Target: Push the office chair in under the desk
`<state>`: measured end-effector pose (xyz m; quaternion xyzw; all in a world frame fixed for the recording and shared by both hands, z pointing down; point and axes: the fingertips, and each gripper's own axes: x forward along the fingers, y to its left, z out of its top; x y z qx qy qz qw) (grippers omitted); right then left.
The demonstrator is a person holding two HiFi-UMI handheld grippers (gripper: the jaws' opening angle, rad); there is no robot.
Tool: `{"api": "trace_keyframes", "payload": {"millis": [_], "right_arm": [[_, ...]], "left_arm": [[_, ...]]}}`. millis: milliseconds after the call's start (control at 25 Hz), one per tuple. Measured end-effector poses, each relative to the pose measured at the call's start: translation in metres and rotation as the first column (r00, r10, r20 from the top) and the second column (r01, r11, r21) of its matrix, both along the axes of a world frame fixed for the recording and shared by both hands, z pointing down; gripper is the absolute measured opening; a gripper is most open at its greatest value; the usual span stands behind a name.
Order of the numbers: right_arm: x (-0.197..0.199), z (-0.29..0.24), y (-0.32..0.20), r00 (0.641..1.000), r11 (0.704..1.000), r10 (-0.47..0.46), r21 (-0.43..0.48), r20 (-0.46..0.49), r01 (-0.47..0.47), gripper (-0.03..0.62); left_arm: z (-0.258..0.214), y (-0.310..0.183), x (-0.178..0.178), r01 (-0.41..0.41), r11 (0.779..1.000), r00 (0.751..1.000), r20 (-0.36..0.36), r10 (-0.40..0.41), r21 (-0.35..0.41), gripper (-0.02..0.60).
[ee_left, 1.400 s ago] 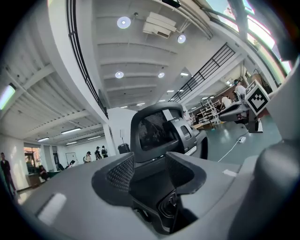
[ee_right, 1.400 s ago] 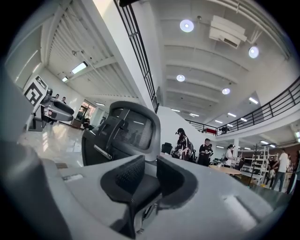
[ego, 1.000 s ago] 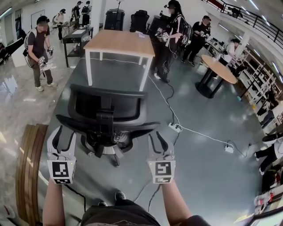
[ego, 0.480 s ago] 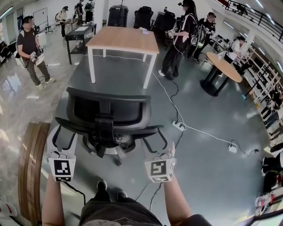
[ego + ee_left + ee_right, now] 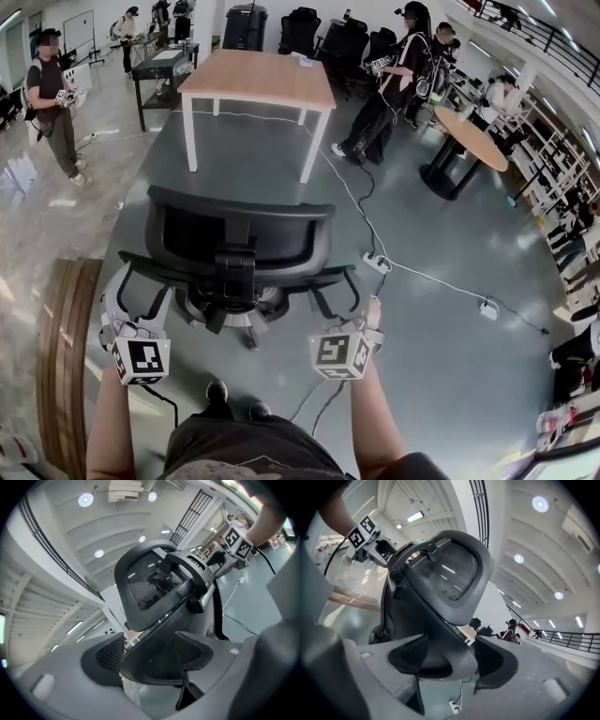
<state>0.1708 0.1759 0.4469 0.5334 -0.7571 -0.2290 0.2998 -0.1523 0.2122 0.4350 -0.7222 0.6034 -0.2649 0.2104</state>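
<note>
On the grey floor (image 5: 450,375), head view: office chair (image 5: 239,234) stands upright with its mesh backrest toward the wearer and its seat facing the bench (image 5: 258,80). Chair and bench are well apart, with bare floor between them; the chair is not under the bench.

Left tongs (image 5: 154,656): jaws apart and just been opening. The rear end of the chair's left armrest (image 5: 145,264) sits between them, straddled, not clamped. I cannot tell whether the pads brush it.

Right tongs (image 5: 451,660): same state, jaws spread and just been opening, with the right armrest (image 5: 328,277) between them and no squeeze visible.

Both tongs are rolled so that their marker cubes tilt outward in the head view. Each gripper view shows the other tongs' marker cube beyond the backrest.

Bench: pale wooden top, white legs, a small object on its far edge, too small to identify.

Surroundings:
- White cable (image 5: 352,192) runs across the floor from near the bench to a power strip (image 5: 375,265), just right of the chair.
- Round wooden table (image 5: 466,131) stands to the right, well clear of the chair.
- Curved wooden strip (image 5: 66,347) lies at the left edge of the floor.
- Several people stand beyond the bench and at the far left.
- Wearer's shoes (image 5: 217,394) are directly behind the chair base.
</note>
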Motion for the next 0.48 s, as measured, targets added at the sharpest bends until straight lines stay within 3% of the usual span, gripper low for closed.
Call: {"api": "trace_keyframes", "payload": {"millis": [240,480], "right_arm": [[-0.001,0.004,0.001,0.995,1.000,-0.008,0.017,-0.098,0.010,0.291],[-0.004,0.013,-0.005,0.988,1.000,0.002,0.007,-0.155,-0.001,0.291]], "left_arm": [[0.017,-0.006,-0.002,0.031,0.999,0.977,0.212,-0.026,-0.019,0.362],[0.020,-0.019,-0.006,0.052,0.999,0.963,0.267,-0.047,-0.010,0.362]]}}
